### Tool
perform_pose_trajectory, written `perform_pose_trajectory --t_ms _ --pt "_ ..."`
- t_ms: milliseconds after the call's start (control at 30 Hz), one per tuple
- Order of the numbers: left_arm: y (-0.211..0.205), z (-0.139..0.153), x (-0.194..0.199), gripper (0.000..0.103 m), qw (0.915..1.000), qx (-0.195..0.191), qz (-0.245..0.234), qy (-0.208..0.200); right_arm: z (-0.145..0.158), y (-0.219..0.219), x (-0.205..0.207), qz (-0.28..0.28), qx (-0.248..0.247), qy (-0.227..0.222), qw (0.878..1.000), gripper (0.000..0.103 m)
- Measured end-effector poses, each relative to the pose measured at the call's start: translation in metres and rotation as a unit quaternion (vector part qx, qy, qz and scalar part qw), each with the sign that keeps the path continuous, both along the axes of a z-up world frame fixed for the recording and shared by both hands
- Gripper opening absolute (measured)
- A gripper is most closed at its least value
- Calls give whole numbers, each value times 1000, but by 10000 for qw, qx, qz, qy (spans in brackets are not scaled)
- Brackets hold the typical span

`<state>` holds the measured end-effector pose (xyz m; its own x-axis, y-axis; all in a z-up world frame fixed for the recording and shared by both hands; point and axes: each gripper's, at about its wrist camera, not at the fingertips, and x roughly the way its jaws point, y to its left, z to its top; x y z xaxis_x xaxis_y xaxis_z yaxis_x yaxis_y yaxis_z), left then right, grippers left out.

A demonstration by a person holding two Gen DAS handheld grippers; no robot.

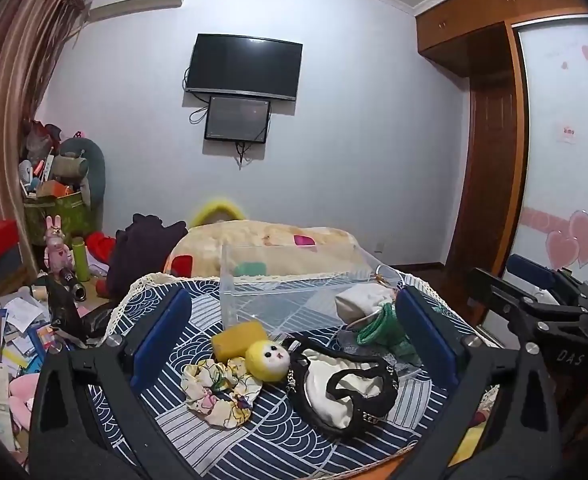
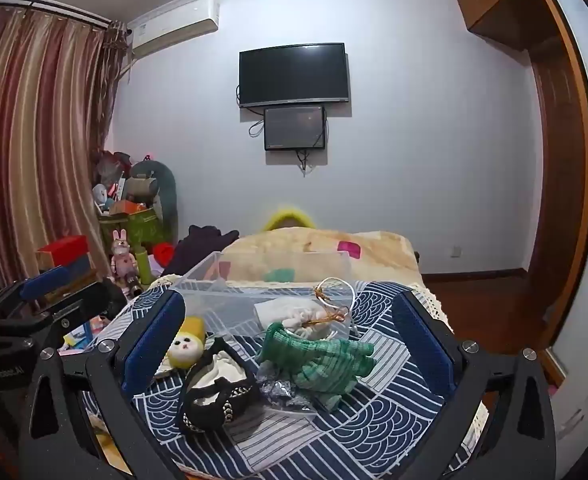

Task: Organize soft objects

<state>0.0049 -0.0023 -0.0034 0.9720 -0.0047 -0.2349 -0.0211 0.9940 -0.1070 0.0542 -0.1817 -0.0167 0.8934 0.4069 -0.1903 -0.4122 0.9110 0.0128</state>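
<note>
On a blue patterned cloth [image 1: 277,436] lie soft things: a yellow sponge [image 1: 239,338], a yellow doll head [image 1: 266,361], a floral scrunchie [image 1: 217,392], a black-and-white pouch [image 1: 342,390], a green knitted glove [image 2: 322,360] and a white drawstring bag [image 1: 360,300]. A clear plastic box [image 1: 294,288] stands behind them. My left gripper [image 1: 294,332] is open above the doll and pouch. My right gripper [image 2: 289,336] is open above the glove and pouch [image 2: 217,388]. Both are empty.
A beige blanket [image 1: 261,244] covers the bed behind the box. Cluttered boxes, toys and papers [image 1: 21,320] fill the floor at left. A wardrobe [image 1: 494,160] stands at right. The right gripper's body [image 1: 534,320] shows at the left wrist view's right edge.
</note>
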Motion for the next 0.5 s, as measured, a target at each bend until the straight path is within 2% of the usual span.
perform_pose_trajectory --t_ms 500 --pt "6 2 -4 103 9999 -82 -109 -6 -3 -2 2 97 51 -22 9999 103"
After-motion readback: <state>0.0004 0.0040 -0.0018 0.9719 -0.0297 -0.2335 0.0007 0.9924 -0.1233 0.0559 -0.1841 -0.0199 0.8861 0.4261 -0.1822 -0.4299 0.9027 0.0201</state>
